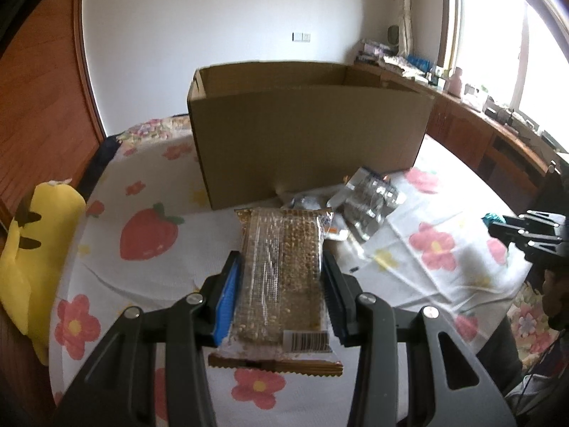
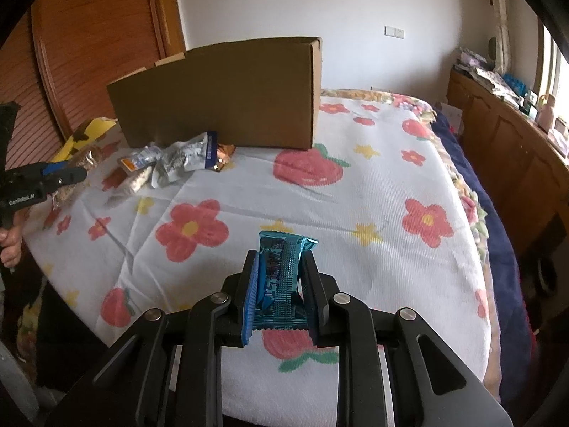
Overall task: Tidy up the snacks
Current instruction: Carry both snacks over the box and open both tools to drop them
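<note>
Snacks split across both grippers and a loose pile on the bed. Left gripper point(image 1: 281, 274) pinches a long clear-wrapped grain bar with a brown crimped edge point(image 1: 281, 277) across its width, blue pads on both flanks, held above the flower-and-strawberry printed bedsheet point(image 1: 149, 238). Right gripper point(image 2: 279, 284) clamps a small shiny blue foil snack packet point(image 2: 279, 277) between its pads, wrapper slightly buckled, also over the sheet.

Remaining pile — crumpled silver and clear wrappers point(image 1: 370, 199) — lies touching the near wall of the open brown cardboard box point(image 1: 306, 142). A yellow plush toy point(image 1: 32, 249) sits at the bed's left edge.

Judgement: step in hand is carrying both held items to the box.

- Box walls stand tall and the top is open, so lift each item above the rim before moving forward — a low approach would knock the wall.
- Grain bar overhangs the jaws front and back; keep it level so the leading end clears the rim.
- Blue packet is slippery foil; hold the squeeze until it is over the opening.
- Release one gripper at a time to keep the arms apart.
</note>
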The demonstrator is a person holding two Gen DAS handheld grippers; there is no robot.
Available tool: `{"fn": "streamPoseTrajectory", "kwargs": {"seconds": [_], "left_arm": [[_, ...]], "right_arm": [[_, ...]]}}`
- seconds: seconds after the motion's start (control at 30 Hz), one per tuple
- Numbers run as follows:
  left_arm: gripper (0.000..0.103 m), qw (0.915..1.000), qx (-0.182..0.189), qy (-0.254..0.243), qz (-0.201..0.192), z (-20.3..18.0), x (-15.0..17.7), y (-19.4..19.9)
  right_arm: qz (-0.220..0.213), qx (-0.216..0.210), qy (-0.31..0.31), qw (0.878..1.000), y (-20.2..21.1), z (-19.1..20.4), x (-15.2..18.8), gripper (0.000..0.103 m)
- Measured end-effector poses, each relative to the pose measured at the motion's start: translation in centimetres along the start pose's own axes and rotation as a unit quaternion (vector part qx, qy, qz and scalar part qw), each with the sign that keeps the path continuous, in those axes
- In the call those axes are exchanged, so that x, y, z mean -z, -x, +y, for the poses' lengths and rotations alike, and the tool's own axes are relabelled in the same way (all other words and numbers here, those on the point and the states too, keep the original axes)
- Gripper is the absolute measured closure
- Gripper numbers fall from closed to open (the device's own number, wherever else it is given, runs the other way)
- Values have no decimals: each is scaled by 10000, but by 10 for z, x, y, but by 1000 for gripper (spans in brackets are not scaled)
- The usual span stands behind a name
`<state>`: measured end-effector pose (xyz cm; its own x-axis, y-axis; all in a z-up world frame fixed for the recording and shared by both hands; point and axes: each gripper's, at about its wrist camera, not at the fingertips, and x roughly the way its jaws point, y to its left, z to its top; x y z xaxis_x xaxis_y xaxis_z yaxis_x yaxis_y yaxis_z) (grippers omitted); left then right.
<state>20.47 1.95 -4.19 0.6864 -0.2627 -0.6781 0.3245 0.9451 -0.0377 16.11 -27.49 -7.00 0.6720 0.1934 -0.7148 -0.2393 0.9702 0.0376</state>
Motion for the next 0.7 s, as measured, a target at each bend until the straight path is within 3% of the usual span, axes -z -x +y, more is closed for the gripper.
{"fn": "streamPoseTrajectory", "kwargs": {"seconds": [0.7], "left_arm": [[61,9987,10,64,-515,-14,-29,12]], "right_arm": [[-399,-253,369,9982,2,17,-53,82]]}}
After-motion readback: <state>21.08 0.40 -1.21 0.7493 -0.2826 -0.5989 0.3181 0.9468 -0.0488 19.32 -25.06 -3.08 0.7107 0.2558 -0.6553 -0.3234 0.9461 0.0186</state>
